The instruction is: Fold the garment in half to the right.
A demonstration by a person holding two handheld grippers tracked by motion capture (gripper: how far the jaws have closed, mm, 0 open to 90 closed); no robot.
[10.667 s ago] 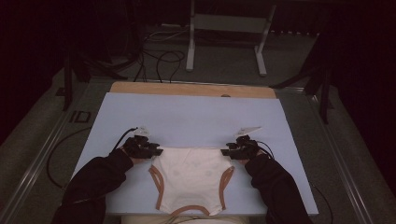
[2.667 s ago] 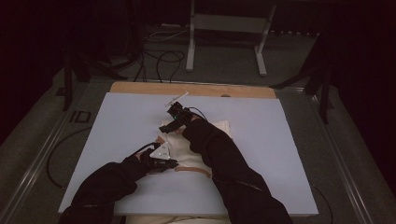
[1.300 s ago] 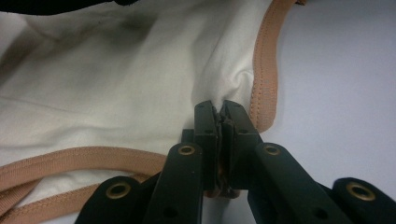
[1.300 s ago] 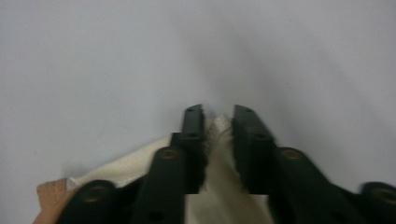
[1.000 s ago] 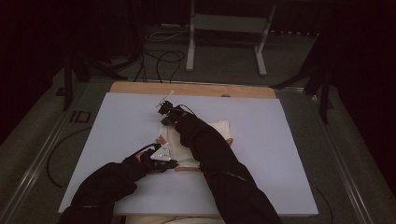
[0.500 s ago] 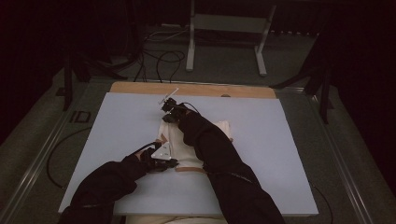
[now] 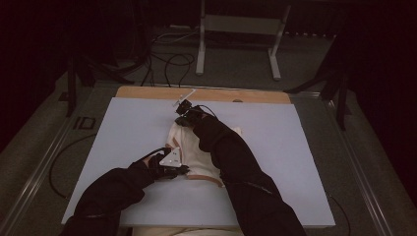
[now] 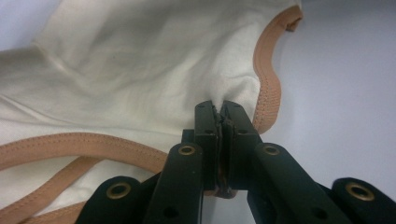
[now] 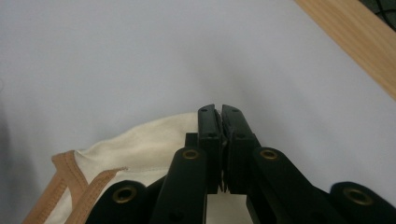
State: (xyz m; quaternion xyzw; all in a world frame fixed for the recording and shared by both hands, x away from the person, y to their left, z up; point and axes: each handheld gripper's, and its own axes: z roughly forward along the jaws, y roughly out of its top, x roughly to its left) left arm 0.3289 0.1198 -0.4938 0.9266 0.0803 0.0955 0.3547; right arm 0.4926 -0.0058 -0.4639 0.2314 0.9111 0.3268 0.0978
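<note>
With both tongs, left (image 8: pixel 220 116) and right (image 9: pixel 219 116), clamped on the cream garment (image 8: pixel 116 70), pin its near hem. Lay the far corner flat, edges aligned.

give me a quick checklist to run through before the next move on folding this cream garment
1. Left gripper clamped on the garment: ok, jaws closed on the cloth beside the tan trim.
2. Right gripper holding cloth: ok, jaws closed with cream cloth under them.
3. Right arm's reach: ok, it crosses over the garment toward the far wooden edge.
4. Fold lying flat: cannot tell, the sleeve hides it.
5. Room on the light blue table cover: ok, bare surface all round.
</note>
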